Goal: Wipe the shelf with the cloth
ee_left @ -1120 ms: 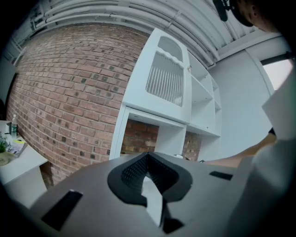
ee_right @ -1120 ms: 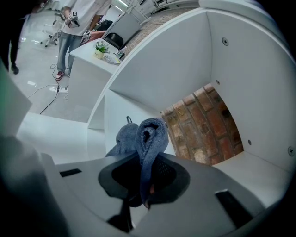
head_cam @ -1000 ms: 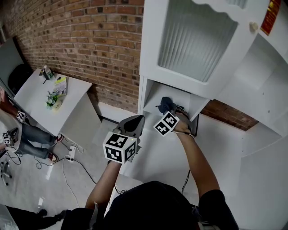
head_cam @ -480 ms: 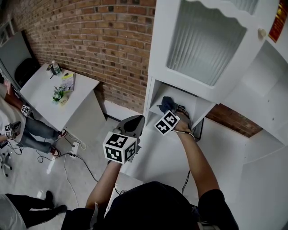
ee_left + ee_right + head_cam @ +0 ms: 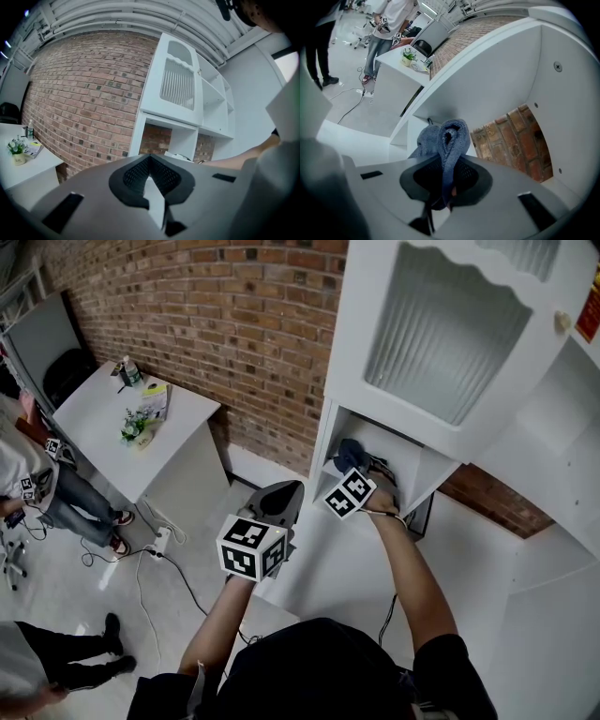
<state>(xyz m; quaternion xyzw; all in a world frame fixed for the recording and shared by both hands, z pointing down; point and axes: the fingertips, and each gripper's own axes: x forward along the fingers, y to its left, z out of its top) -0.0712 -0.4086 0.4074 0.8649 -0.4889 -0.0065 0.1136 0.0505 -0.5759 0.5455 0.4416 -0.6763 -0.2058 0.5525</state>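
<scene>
My right gripper (image 5: 446,183) is clamped on the blue-grey cloth (image 5: 449,136). A fold of it is pinched between the pads, and the rest bulges out ahead into the open cubby of the white shelf unit (image 5: 501,79). My left gripper (image 5: 149,176) has its pads pressed together with nothing between them, and hangs well apart from the shelf.

Over the last second very little has changed at the fingers. In the head view the cloth (image 5: 352,454) sits at the same spot low in the cubby (image 5: 328,468), with the right gripper (image 5: 364,468) just behind it, and the left gripper (image 5: 281,498) has stayed put. What shifted is mostly my head, which brings more of the floor and brick wall (image 5: 234,324) into view. I judge the wipe is at a pause or a very short stroke, so most of the shelf is left to do.

By count:
- two grippers and one cloth
- one cubby in work
- one ribbed glass door (image 5: 450,334) above it
- one white table (image 5: 112,423) to the left
- two people standing beside that table
</scene>
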